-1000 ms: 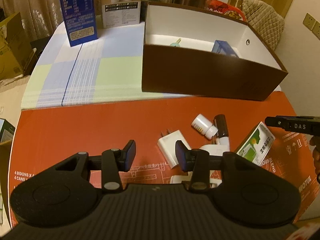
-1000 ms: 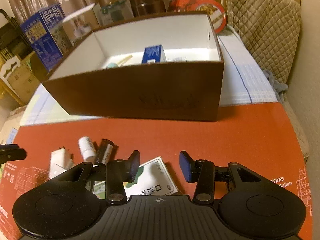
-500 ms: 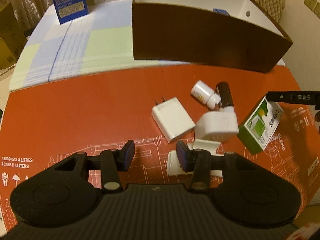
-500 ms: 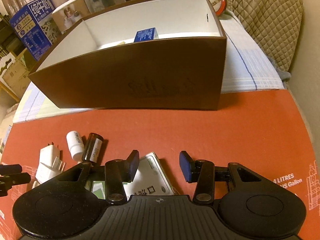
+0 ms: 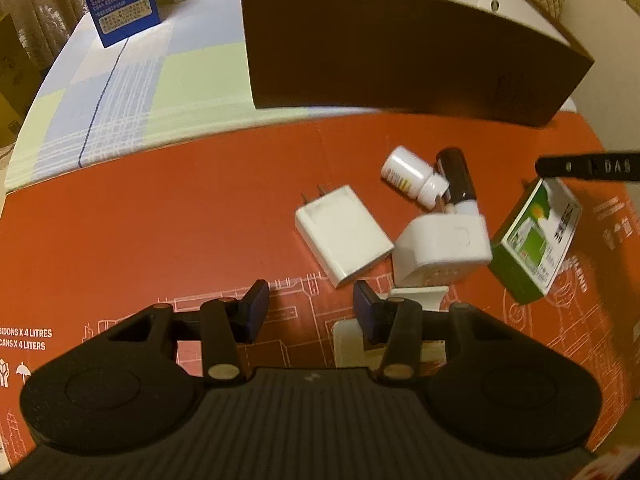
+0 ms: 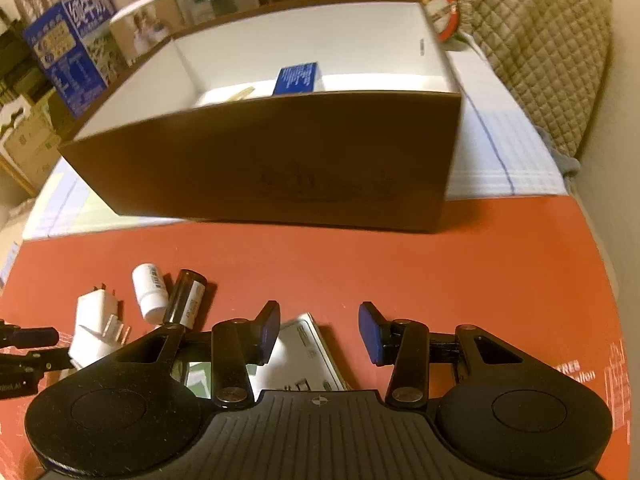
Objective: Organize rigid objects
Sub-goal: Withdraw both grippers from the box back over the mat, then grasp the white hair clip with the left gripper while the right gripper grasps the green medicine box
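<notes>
White plastic flat charger [image 5: 343, 234] lies on the red cardboard mat [image 5: 160, 220], at one o'clock from my left gripper [image 5: 307, 312], whose jaws have just been opening, nothing between them. Right gripper [image 6: 318, 330] gapes empty. Brown cardboard box [image 6: 280, 168] holds few items; five remain outside.

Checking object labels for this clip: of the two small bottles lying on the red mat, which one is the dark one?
The dark brown bottle, lying nearest the brown box; its neighbour is a white plastic bottle with a white cap.
</notes>
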{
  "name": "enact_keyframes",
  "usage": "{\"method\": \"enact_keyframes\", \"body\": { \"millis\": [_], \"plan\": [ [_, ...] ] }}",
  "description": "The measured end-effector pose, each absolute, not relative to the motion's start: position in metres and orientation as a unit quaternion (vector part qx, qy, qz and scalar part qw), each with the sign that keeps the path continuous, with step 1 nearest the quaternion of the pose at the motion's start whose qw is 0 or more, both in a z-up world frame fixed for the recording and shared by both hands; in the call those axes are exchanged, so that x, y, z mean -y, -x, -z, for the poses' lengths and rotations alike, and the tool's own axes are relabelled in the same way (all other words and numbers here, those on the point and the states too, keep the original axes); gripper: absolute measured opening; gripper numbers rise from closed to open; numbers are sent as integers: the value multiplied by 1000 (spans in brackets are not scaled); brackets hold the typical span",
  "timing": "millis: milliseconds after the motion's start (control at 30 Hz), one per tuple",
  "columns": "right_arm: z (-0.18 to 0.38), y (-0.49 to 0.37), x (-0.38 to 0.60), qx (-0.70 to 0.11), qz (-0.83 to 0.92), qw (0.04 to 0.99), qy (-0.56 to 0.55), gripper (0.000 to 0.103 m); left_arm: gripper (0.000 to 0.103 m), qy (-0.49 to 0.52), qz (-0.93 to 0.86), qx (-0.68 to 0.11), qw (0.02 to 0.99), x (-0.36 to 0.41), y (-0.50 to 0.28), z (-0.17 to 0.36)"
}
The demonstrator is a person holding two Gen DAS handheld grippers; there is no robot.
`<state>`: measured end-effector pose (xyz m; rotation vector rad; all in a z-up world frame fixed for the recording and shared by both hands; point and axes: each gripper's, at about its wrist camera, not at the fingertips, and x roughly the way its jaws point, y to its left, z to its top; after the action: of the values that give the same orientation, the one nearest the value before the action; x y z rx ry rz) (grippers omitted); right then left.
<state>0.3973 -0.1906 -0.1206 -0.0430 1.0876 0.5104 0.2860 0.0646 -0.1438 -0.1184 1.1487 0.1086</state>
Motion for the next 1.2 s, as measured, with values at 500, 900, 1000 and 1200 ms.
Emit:
{"method": "enact_keyframes", "body": {
  "millis": [500, 900, 1000, 1200],
  "plan": [
    [114, -366, 227, -524, -221, 822, -7, 41, 41, 75, -55, -552, 829, -68, -251, 151],
    [126, -407, 197, -536, -216, 816, 10, 41, 41, 76, -71, -538, 836, -75, -243, 145],
    [129, -399, 204, -547, -215, 809, 21, 41, 41, 75, -59, -532, 841, -74, -238, 142],
    [133, -360, 239, -557, -213, 803, 1, 41, 41, 48, -23, -516, 855, -69, -230, 134]
  ]
}}
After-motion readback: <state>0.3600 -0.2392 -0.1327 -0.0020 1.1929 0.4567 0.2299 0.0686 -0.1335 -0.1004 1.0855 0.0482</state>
